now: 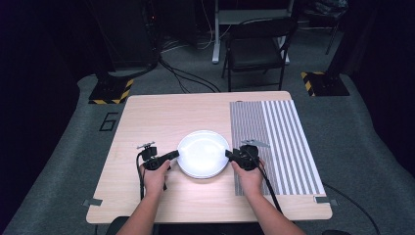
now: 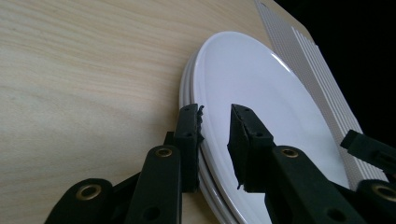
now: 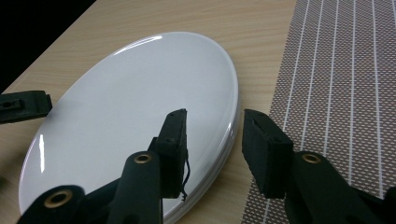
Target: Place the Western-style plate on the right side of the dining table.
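Wooden table [image 1: 147, 122], stacked empty white plates [image 1: 203, 152], open left hand-held gripper [image 2: 215, 122] astride rim

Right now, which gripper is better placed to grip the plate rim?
Probably either: the left gripper and right gripper each straddle the rim of the plate, jaws open. In the left gripper view one jaw seems to touch the rim, a slight edge.

Hidden and cut-off parts:
- White plates [image 2: 243, 88]: stacked; lower rims show in the left gripper view, the exact count cannot be told. Near edge cut off by the bottom border there.
- Left gripper [image 2: 215, 116]: jaws straddle the rim, the plate underside they cover is hidden.
- Right gripper [image 3: 214, 120]: jaw bases cut off by the bottom border.
- Striped mat [image 3: 336, 93]: runs past the right and top borders.
- Person's forearms [image 1: 147, 215]: cut off at the bottom of the high view.
- Folding chair [image 1: 257, 46]: detail lost in dark.
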A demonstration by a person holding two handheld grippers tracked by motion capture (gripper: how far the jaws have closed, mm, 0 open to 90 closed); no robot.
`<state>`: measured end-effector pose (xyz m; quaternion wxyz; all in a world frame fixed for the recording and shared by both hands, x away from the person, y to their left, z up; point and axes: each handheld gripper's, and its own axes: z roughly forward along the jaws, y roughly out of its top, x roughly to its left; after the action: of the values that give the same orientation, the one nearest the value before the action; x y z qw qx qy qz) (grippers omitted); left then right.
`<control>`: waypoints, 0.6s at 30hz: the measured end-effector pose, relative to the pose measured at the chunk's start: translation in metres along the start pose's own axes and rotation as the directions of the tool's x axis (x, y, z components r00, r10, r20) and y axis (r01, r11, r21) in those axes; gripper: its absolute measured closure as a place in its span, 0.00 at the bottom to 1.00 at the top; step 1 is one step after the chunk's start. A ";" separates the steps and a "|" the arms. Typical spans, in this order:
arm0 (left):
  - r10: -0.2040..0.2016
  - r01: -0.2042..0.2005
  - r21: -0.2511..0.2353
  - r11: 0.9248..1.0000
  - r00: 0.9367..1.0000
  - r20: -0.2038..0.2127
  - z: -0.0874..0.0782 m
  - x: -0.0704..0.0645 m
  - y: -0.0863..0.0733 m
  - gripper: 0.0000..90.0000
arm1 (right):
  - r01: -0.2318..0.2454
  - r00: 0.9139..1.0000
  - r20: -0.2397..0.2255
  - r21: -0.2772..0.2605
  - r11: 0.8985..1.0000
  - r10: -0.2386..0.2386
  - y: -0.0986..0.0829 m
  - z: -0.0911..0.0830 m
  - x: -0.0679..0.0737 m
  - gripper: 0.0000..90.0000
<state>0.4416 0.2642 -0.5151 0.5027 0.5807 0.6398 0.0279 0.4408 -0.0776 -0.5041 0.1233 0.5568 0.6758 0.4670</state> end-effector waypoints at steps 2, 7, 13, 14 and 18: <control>-0.019 0.019 0.005 1.000 1.000 0.009 0.001 0.001 -0.001 0.82 | 0.002 1.000 -0.001 0.000 1.000 -0.002 0.000 0.001 0.000 0.67; -0.025 0.025 0.002 1.000 1.000 0.011 0.001 0.001 -0.001 0.82 | -0.014 1.000 0.001 0.009 1.000 0.014 -0.003 0.003 -0.001 0.65; -0.026 0.026 0.005 1.000 0.999 0.021 0.001 0.001 -0.001 0.81 | -0.040 0.999 -0.014 0.010 0.999 0.040 -0.004 0.006 -0.002 0.64; -0.027 0.026 0.006 1.000 0.999 0.029 0.001 0.001 -0.001 0.81 | -0.048 0.999 -0.013 0.014 0.999 0.048 -0.004 0.007 -0.003 0.64; -0.023 0.023 0.007 1.000 0.999 0.029 0.001 0.000 -0.001 0.81 | -0.049 0.999 -0.019 0.021 0.999 0.049 -0.005 0.009 -0.004 0.64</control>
<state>0.4418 0.2634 -0.5169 0.5103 0.5752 0.6391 0.0117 0.4451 -0.0768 -0.5145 0.0994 0.5698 0.6680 0.4681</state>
